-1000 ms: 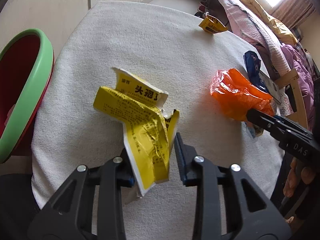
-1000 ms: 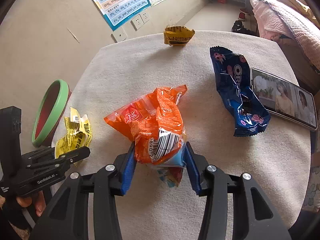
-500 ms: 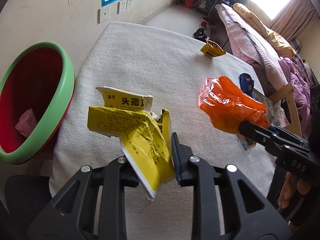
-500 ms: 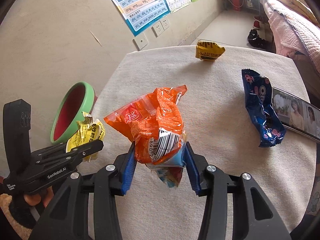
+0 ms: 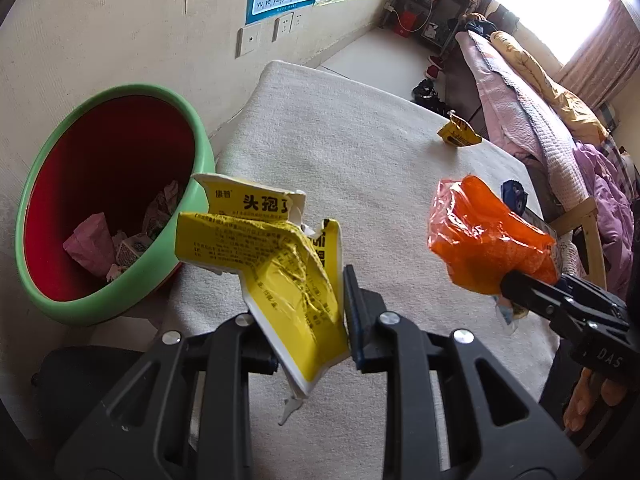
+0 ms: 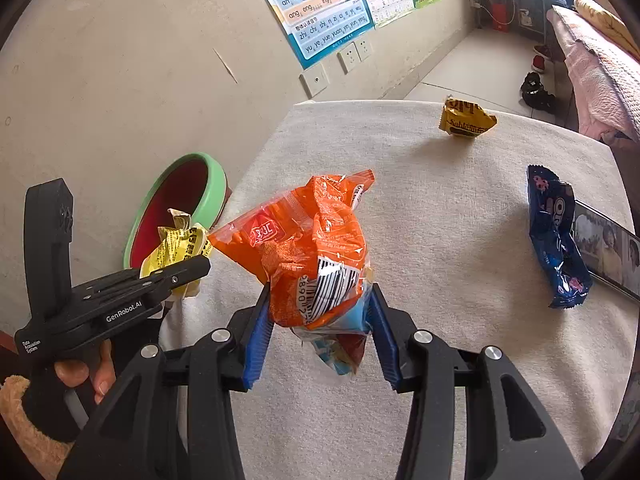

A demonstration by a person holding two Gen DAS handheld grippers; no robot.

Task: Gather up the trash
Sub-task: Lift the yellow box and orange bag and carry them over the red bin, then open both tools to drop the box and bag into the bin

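Observation:
My left gripper (image 5: 308,316) is shut on a crumpled yellow wrapper (image 5: 280,256) and holds it above the table's left edge, beside the green-rimmed red bin (image 5: 44,184). My right gripper (image 6: 318,312) is shut on an orange snack bag (image 6: 316,248), held above the white table (image 6: 460,208). The orange bag (image 5: 480,236) and right gripper (image 5: 516,284) show at right in the left wrist view. The left gripper (image 6: 200,266), yellow wrapper (image 6: 176,246) and bin (image 6: 216,188) show at left in the right wrist view.
A small yellow-brown wrapper (image 6: 466,120) lies at the table's far side. A blue cookie wrapper (image 6: 556,240) lies at right next to a phone (image 6: 608,250). The bin holds several scraps (image 5: 104,244). A bed (image 5: 540,92) stands beyond the table.
Both grippers have lifted their wrappers off the table and moved left toward the bin. The bin's inside has come into the left wrist view.

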